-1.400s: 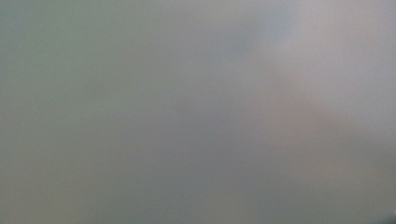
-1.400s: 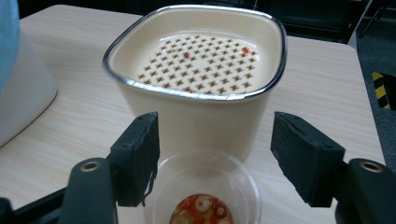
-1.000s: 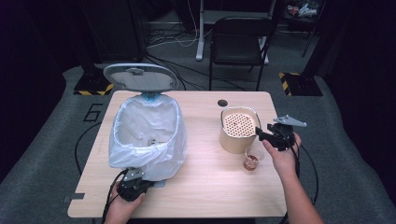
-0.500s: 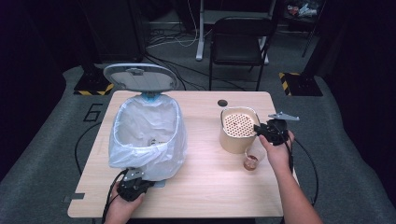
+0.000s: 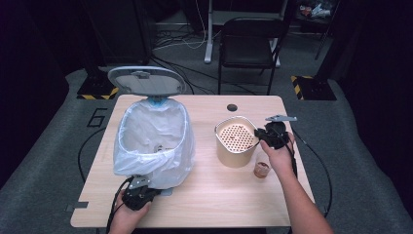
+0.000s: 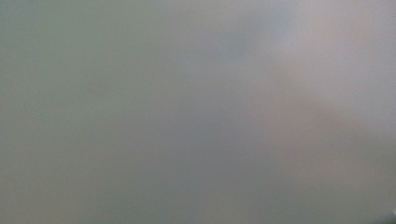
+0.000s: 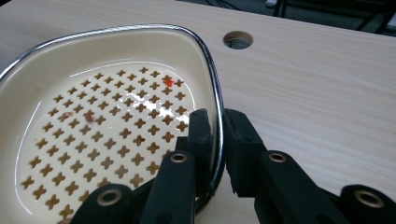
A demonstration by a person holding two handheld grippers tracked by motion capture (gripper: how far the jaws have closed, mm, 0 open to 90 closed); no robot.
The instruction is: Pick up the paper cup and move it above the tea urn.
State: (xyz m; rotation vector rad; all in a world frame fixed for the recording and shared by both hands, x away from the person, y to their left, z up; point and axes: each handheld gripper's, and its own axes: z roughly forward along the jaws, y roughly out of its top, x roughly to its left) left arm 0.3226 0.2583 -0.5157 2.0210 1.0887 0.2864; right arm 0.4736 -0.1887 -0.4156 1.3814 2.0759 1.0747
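Table (image 5: 209, 195): pale wood, filling the middle of the high view, with a round hole (image 5: 232, 107) near its upper edge.

Bin (image 5: 152, 141): left of centre in the high view, lined with a white plastic bag; its grey lid (image 5: 145, 80) stands open behind it, at the upper left.

Strainer basket (image 5: 235, 141): cream-coloured, right of centre in the high view, with a metal rim and a floor pierced with cross-shaped holes. In the right gripper view it takes up the left half (image 7: 107, 126), wet and glossy, with a few red specks on the floor.

Small jar (image 5: 261, 169): brownish, just below and right of the basket in the high view.

Right gripper (image 5: 271, 132): held at the basket's right edge in the high view. In the right gripper view (image 7: 217, 128) the two black jaws straddle the metal rim — one inside the basket, one outside — pressed in on it.

Left gripper (image 5: 137, 194): at the lower left of the high view, in the person's hand, just below the bag-covered bin and touching the plastic. Its own view is a grey blur — I cannot tell whether its jaws are apart or together.

Chair (image 5: 253, 44): dark, on the floor beyond the table, upper centre of the high view.
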